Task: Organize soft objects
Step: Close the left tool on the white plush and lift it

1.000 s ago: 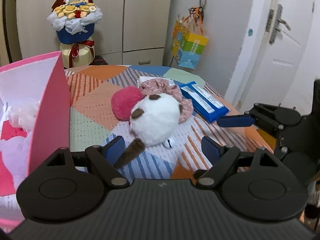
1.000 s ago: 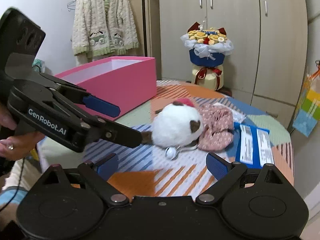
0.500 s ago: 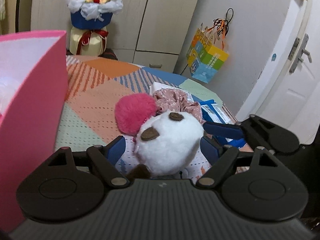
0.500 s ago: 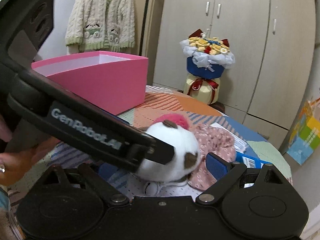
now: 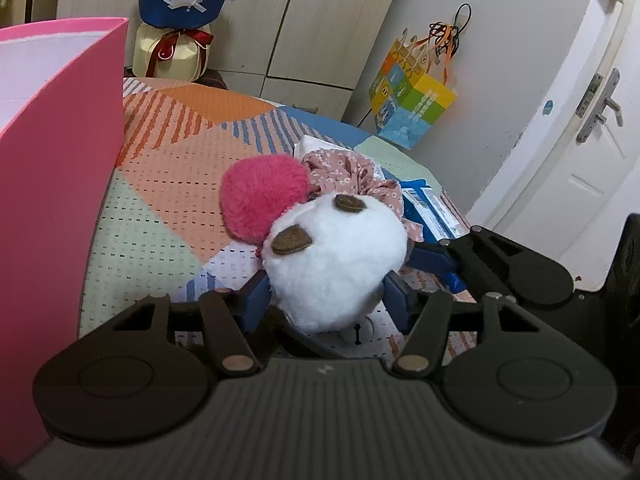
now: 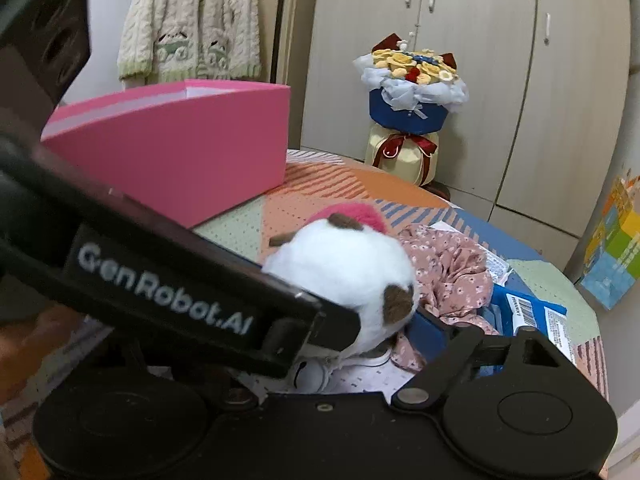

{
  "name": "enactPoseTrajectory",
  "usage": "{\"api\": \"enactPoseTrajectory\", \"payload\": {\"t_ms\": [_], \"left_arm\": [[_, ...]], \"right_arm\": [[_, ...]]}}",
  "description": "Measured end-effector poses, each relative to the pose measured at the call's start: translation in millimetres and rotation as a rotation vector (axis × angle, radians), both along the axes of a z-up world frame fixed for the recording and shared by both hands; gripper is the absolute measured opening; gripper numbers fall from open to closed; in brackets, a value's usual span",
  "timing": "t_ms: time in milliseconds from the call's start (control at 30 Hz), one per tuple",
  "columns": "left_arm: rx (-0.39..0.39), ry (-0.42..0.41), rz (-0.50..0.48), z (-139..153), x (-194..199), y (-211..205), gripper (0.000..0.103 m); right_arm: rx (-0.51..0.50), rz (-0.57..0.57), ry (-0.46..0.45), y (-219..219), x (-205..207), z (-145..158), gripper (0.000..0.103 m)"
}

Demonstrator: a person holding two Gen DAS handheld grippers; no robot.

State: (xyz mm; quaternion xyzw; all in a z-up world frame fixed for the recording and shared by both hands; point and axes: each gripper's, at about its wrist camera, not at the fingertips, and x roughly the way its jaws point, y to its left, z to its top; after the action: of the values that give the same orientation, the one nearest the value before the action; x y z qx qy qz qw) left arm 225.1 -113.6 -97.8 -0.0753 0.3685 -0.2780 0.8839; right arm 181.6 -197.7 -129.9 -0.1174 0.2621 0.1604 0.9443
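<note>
Beside one pink box [image 5: 60, 184], left hand-held gripper [image 5: 326, 300] closing around one white plush [image 5: 336, 256].

Fluffy white plush toy [image 5: 336, 264], matt pink cardboard box [image 5: 60, 184], perforated woven tablecloth [image 5: 160, 208]

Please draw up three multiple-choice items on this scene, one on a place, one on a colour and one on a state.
1. Where is the white plush toy?
A. inside the pink box
B. between the left gripper fingers
C. on the floor

2. What colour is the pompom beside the toy?
A. pink
B. green
C. black

3. How is the box?
A. lidded
B. open-topped
C. tipped over

Answers: 1 B, both blue pads flank the toy on the tablecloth; 2 A, fluffy pink ball; 3 B, its white inside shows from above.
</note>
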Motion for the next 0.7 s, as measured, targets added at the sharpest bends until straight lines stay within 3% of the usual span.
{"api": "enactPoseTrajectory", "payload": {"t_ms": [233, 433, 700], "left_arm": [[-0.025, 0.001, -0.018, 2, -16, 3, 0.059], [-0.04, 0.001, -0.022, 6, -28, 6, 0.058], [-0.068, -0.01, -0.041, 14, -43, 8, 0.058]], "right_arm": [[0.012, -0.008, -0.013, 1, -15, 2, 0.087], [-0.038, -0.028, -0.069, 11, -30, 4, 0.088], [-0.088, -0.028, -0.139, 19, -44, 9, 0.1]]}}
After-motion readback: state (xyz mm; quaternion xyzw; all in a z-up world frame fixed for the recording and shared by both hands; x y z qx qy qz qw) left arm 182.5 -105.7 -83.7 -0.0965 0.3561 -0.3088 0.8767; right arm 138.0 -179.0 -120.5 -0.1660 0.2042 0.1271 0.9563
